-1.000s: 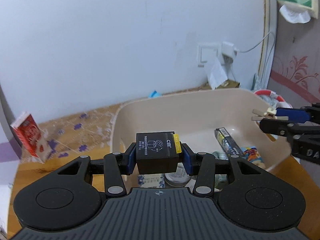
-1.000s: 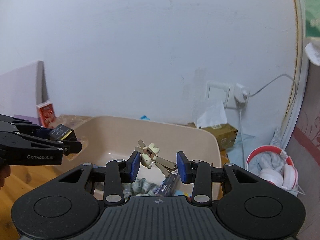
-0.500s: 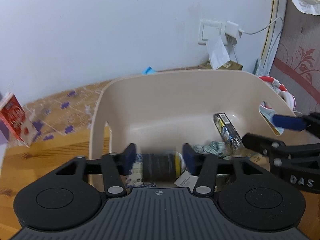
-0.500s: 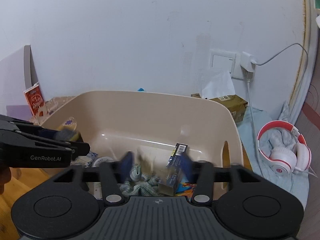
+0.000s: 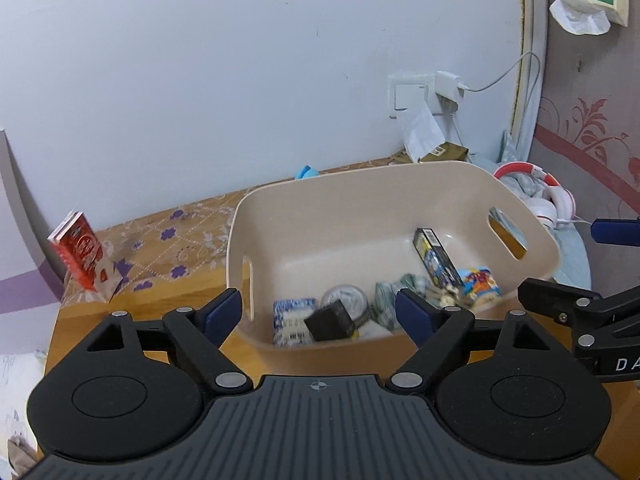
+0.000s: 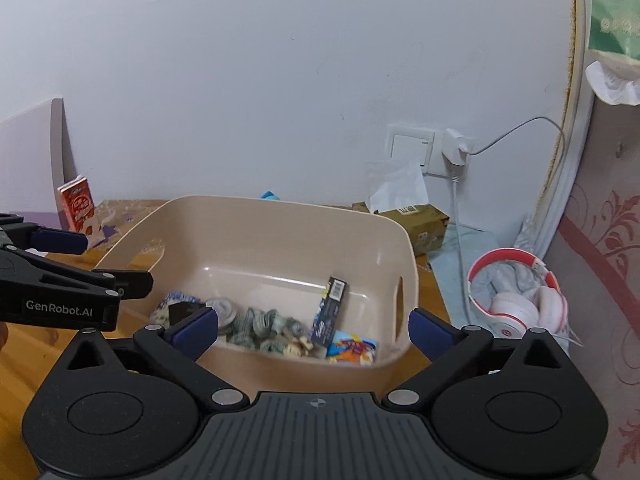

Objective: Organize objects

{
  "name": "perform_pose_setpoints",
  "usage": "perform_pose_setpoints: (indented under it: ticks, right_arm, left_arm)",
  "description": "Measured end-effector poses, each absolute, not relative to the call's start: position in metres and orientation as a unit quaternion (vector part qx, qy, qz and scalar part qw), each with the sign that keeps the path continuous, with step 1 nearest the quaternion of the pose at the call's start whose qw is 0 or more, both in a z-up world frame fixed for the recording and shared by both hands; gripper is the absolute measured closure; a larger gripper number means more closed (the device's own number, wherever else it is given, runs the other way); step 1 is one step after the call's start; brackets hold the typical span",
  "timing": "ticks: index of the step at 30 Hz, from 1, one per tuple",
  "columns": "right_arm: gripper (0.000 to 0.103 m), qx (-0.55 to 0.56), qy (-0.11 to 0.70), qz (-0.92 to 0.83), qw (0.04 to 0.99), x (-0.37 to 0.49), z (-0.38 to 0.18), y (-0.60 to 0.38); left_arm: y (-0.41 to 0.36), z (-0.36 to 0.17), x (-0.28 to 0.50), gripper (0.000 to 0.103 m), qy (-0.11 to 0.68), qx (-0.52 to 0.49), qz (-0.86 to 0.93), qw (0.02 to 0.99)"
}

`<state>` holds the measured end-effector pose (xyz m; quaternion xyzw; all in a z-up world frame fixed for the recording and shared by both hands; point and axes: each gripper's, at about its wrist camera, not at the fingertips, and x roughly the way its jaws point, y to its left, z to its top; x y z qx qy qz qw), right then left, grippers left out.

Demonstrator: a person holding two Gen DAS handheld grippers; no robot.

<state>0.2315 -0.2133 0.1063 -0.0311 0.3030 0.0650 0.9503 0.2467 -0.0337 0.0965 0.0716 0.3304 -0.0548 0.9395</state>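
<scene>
A beige plastic basket [image 5: 400, 196] [image 6: 288, 232] stands on the wooden table. In it lie a small black box [image 5: 331, 321], a small beige figure [image 6: 298, 345], a dark upright carton [image 5: 436, 264] [image 6: 330, 312], a round tin [image 5: 345, 298], rolled cloth [image 6: 260, 326] and a colourful packet [image 6: 352, 348]. My left gripper [image 5: 318, 312] is open and empty, just in front of the basket's near wall. My right gripper [image 6: 314, 330] is open and empty at the basket's near right side.
A red carton [image 5: 80, 250] leans at the far left by the wall. Red and white headphones [image 6: 520, 296] lie on cloth to the right of the basket. A tissue box [image 6: 416, 220], a wall socket and a charger cable [image 6: 456, 152] are behind it.
Both grippers have opened. The black box dropped from my left gripper and the small figure from my right one; both now lie in the basket. Both grippers pulled back.
</scene>
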Motion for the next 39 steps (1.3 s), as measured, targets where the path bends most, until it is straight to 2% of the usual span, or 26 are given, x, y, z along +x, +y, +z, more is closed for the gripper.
perform_pose_setpoints:
  ticks: [10, 19, 39]
  right_arm:
    - [0.000, -0.038, 0.280, 0.074, 0.956, 0.161, 0.128, -0.205]
    - [0.000, 0.003, 0.281, 0.079, 0.957, 0.116, 0.134, -0.206]
    - [0.000, 0.012, 0.297, 0.073, 0.952, 0.066, 0.135, -0.202]
  left_arm:
    - [-0.027, 0.109, 0.178, 0.015, 0.324, 0.051, -0.049, 0.943]
    - [-0.015, 0.121, 0.127, 0.015, 0.321, 0.047, -0.047, 0.945]
    - [-0.002, 0.133, 0.058, 0.015, 0.299, 0.057, -0.063, 0.951]
